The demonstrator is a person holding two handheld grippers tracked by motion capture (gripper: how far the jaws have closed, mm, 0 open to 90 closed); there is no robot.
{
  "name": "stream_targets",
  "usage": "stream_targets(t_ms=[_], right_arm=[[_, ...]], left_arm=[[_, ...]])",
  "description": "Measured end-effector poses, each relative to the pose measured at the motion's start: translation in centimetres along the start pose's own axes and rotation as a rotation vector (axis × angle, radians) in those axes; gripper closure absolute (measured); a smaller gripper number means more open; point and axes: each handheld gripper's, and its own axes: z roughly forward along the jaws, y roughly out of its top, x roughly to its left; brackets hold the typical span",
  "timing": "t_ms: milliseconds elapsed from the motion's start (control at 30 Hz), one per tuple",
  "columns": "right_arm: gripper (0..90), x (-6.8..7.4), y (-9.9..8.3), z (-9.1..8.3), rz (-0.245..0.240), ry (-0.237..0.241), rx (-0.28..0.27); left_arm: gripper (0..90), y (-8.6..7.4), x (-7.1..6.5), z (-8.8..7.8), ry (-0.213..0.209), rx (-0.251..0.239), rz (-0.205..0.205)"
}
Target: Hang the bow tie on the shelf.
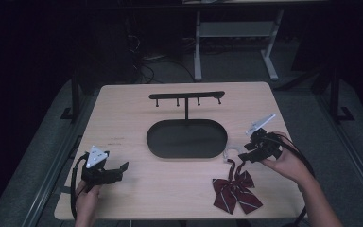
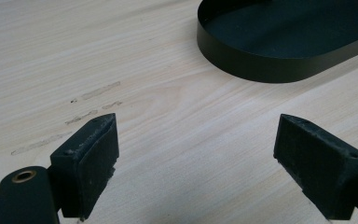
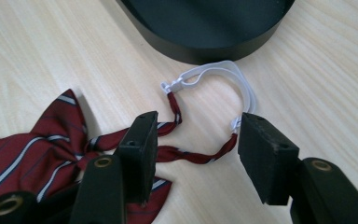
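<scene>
My right gripper (image 3: 193, 140) hangs with fingers spread over the striped bow tie's (image 1: 235, 189) neck strap beside the black tray (image 1: 187, 152), grasping nothing, while my left gripper (image 2: 198, 163) rests released.

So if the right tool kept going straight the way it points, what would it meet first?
Probably the bow tie's strap, lying between the open right tool; beyond it the black tray. Depth is uncertain.

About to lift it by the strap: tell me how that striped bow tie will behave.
Probably floppy: the bow tie is soft fabric lying flat, so it should dangle. Its white strap looks thin and curls loosely, so it may slip between the right gripper's open jaws.
</scene>
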Motion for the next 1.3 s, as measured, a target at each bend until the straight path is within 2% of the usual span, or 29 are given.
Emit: stream_targets(t_ms=[167,300,467,767,900,1167,1300], right_arm=[[48.6,-0.5,0.7,0.9,0.004,0.003,0.020],[50.6,-1.0,1.1,1.8,0.008,-0.017,0.040],[53.6,-1.9,1.5,2.8,0.031,-0.019,0.045],[61.1,-2.6,2.1,4.6,0.048,-0.057,0.092],[64.5,-2.9,2.3,5.1,0.056,-0.081,0.104],[68.6,-3.2,2.2,5.6,0.060,-0.082,0.128],[74.0,-3.2,2.3,6.0,0.054,-0.090,0.147]], left_arm=[[13.6,0.0,0.0,0.0,0.000,0.002,0.006],[13.5,0.0,0.0,0.0,0.000,-0.001,-0.001],[13.5,0.0,0.0,0.0,-0.001,0.000,0.003],[13.5,0.0,0.0,0.0,-0.001,-0.001,-0.002],[13.6,0.0,0.0,0.1,-0.003,-0.003,-0.001],[13.6,0.1,0.1,0.0,-0.003,0.002,-0.002],[13.5,0.1,0.0,0.0,-0.003,-0.001,-0.002]])
